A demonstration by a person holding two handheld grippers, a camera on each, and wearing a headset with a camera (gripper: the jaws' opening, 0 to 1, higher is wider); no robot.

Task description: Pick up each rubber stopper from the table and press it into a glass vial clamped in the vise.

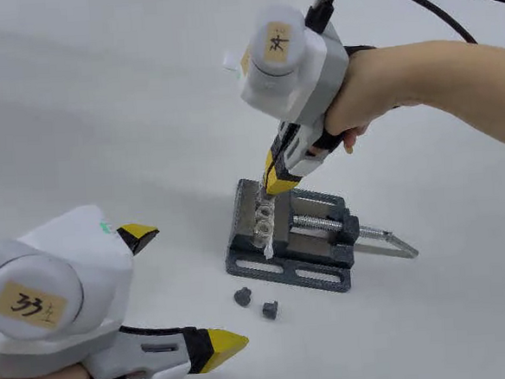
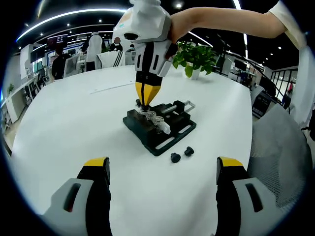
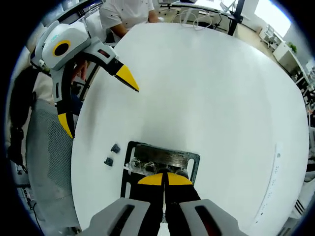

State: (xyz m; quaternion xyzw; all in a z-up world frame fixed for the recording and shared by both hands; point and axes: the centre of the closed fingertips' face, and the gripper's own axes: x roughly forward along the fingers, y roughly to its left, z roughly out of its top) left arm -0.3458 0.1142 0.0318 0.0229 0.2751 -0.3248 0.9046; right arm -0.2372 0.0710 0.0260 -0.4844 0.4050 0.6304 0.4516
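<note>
A black vise on the white table clamps a row of clear glass vials. My right gripper points straight down with its yellow tips pressed on the far vial. In the right gripper view its jaws are shut tip to tip over the vials; what lies under them is hidden. Two dark rubber stoppers lie on the table in front of the vise. My left gripper hovers low at the near left, open and holding nothing. In its own view the stoppers lie ahead between its fingers.
A handle rod sticks out of the vise to the right. Bare white tabletop surrounds the vise. A potted plant stands at the table's far edge, and a mesh chair is beside the table.
</note>
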